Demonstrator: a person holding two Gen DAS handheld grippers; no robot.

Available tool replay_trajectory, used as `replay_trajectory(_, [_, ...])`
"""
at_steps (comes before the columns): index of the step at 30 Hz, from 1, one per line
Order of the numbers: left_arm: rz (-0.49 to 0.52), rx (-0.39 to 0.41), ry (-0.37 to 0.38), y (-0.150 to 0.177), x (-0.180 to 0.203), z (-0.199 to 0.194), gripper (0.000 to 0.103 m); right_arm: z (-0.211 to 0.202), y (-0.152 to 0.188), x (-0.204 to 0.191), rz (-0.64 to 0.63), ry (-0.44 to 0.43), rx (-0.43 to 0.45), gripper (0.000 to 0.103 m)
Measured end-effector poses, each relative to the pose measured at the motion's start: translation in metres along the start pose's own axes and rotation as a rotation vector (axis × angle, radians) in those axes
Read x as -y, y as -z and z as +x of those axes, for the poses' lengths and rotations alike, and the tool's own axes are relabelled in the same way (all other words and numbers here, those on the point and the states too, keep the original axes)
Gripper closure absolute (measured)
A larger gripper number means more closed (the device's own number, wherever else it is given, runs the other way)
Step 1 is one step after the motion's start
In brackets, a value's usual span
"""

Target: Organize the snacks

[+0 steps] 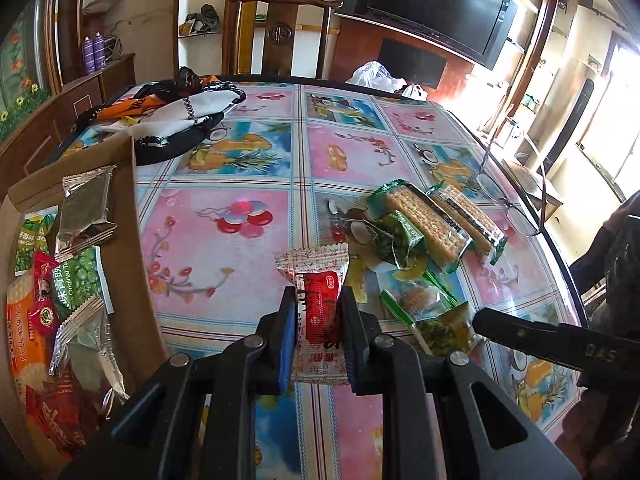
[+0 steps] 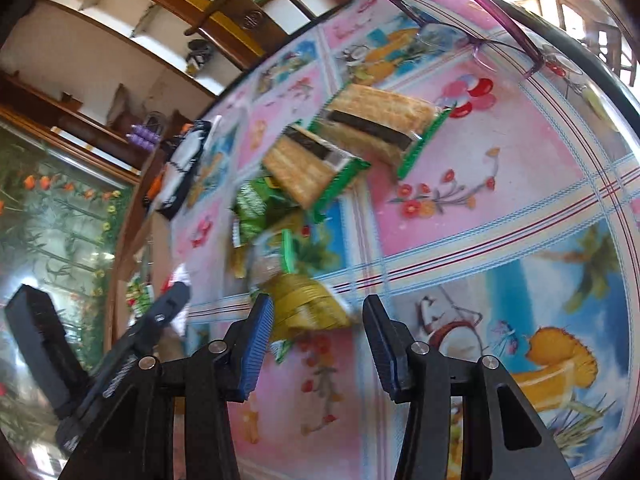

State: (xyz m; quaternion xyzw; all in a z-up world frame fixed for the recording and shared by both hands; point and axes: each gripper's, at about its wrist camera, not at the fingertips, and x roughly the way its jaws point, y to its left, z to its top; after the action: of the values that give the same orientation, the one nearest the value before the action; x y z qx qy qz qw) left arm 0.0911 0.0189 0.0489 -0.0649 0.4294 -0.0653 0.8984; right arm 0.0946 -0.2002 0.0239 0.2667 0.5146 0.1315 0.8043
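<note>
My left gripper (image 1: 318, 300) is shut on a red-and-white snack packet (image 1: 316, 280), held upright above the flowered tablecloth (image 1: 240, 160). A cardboard box (image 1: 134, 208) with several snack packets stands to its left. To its right lies a loose pile: two cracker packs (image 1: 428, 220), a green packet (image 1: 396, 236) and a yellow-green packet (image 1: 444, 328). My right gripper (image 2: 318, 316) is open, low over the table. The yellow-green packet (image 2: 308, 304) lies between its fingertips, close to the left pad. The cracker packs (image 2: 360, 128) lie beyond it.
Purple-framed glasses (image 2: 500, 40) rest near the table's right edge. A black-and-white cloth bag (image 1: 172, 120) lies at the far left, and a white plastic bag (image 1: 372, 74) at the far edge. A wooden chair (image 1: 280, 32) stands behind the table.
</note>
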Motion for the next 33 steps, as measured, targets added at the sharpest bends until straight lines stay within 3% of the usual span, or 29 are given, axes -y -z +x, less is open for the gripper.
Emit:
replay_trajectory(4, [-0.014,0.001,0.005,-0.001,-0.004,-0.001,0.084,0.001,0.002,-0.013,-0.076,0.077,0.054,0.053])
replay_trajectory(8, [-0.014,0.001,0.002,-0.002,-0.005,-0.001,0.084,0.004,0.002,-0.020,-0.125,0.096,0.091,0.053])
replay_trajectory(14, [-0.020,0.011,-0.015,-0.005,-0.011,-0.002,0.084,0.009,0.021,-0.032,-0.201,0.021,0.011,0.053])
replay_trajectory(19, [-0.034,0.019,-0.011,-0.008,-0.016,-0.005,0.084,0.012,0.071,-0.063,-0.438,-0.047,-0.142,0.052])
replay_trajectory(22, [-0.037,0.027,-0.006,-0.009,-0.017,-0.008,0.084,-0.004,0.078,-0.075,-0.537,0.009,-0.072,0.052])
replay_trajectory(26, [-0.044,0.032,0.005,-0.010,-0.018,-0.009,0.084,-0.009,0.058,-0.083,-0.590,0.116,0.046,0.051])
replay_trajectory(29, [-0.049,0.035,0.002,-0.011,-0.020,-0.010,0.084,0.012,0.047,-0.092,-0.656,0.170,0.025,0.048])
replay_trajectory(33, [-0.059,0.039,0.005,-0.012,-0.023,-0.011,0.084,0.035,0.042,-0.092,-0.672,0.168,-0.026,0.048])
